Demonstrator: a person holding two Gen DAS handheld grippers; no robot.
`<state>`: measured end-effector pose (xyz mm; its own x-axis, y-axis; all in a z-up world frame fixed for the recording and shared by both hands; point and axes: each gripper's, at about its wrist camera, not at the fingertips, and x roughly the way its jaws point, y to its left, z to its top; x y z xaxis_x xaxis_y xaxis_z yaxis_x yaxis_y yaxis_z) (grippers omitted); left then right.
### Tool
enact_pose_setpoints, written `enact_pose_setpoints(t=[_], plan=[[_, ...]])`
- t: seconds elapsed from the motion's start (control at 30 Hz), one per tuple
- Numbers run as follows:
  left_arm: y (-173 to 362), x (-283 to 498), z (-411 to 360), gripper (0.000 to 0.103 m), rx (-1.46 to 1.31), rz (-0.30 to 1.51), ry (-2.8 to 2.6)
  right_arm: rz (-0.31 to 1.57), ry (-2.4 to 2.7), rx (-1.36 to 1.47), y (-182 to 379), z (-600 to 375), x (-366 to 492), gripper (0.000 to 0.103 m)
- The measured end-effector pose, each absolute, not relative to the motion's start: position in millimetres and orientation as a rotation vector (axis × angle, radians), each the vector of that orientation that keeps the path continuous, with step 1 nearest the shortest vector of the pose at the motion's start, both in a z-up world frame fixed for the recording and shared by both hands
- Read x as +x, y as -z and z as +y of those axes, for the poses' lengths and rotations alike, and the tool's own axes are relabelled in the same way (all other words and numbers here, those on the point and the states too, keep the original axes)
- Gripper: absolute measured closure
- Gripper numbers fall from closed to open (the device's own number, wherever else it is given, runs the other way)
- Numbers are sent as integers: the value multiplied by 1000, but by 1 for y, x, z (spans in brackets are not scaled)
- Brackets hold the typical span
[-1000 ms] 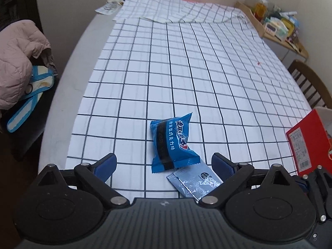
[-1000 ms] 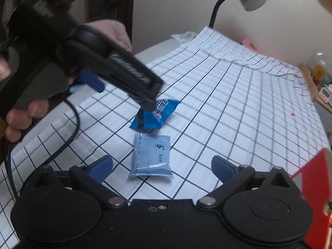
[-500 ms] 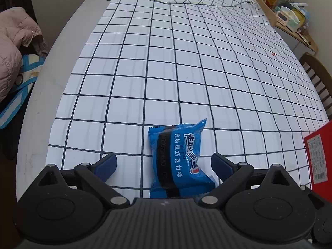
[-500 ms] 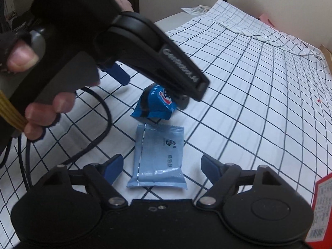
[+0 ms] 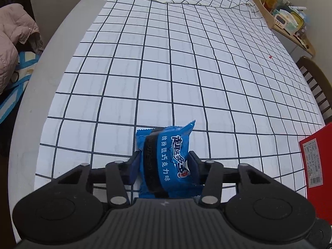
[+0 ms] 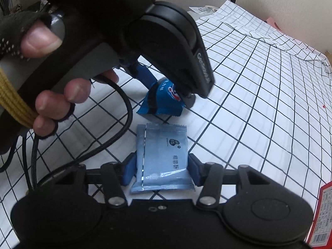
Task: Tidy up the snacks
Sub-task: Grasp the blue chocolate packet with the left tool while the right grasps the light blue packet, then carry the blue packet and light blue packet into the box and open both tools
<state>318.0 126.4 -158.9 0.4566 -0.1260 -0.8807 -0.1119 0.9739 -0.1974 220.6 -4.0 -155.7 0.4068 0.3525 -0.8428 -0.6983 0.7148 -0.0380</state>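
Observation:
My left gripper (image 5: 165,161) is shut on a bright blue snack pack (image 5: 168,157) with white lettering and a dark band, low over the checked tablecloth (image 5: 166,72). The same pack (image 6: 164,99) shows in the right wrist view, pinched under the left gripper body (image 6: 166,41). My right gripper (image 6: 161,168) is shut on a pale blue-grey snack sachet (image 6: 164,157) lying flat on the cloth, just in front of the blue pack.
A red box (image 5: 317,161) stands at the right, its corner also in the right wrist view (image 6: 323,211). A wooden chair (image 5: 317,83) and a cluttered shelf (image 5: 286,18) are at the far right. A pink jacket (image 5: 12,37) lies off the left table edge.
Both grippers moved forward and down over their packs and closed on them. The left jaws went from open to shut on the blue pack, the right from open to shut on the sachet.

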Motion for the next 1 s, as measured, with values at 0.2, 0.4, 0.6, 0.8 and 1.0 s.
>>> enact_pose_setpoints(t=[0.2, 0.4, 0.6, 0.8, 1.0], plan=[[157, 308, 129, 61, -235, 1092, -7, 943, -654, -395, 155, -13, 218, 56], [146, 291, 126, 61, -233, 1089, -15, 933, -618, -347, 141, -29, 212, 56], [125, 273, 119, 61, -227, 1060, -12, 907, -587, -302, 120, -51, 200, 56], [100, 252, 105, 61, -218, 1027, 16, 862, -552, -236, 94, -79, 183, 56], [77, 233, 85, 61, -203, 997, 43, 829, -526, -201, 73, -103, 171, 56]])
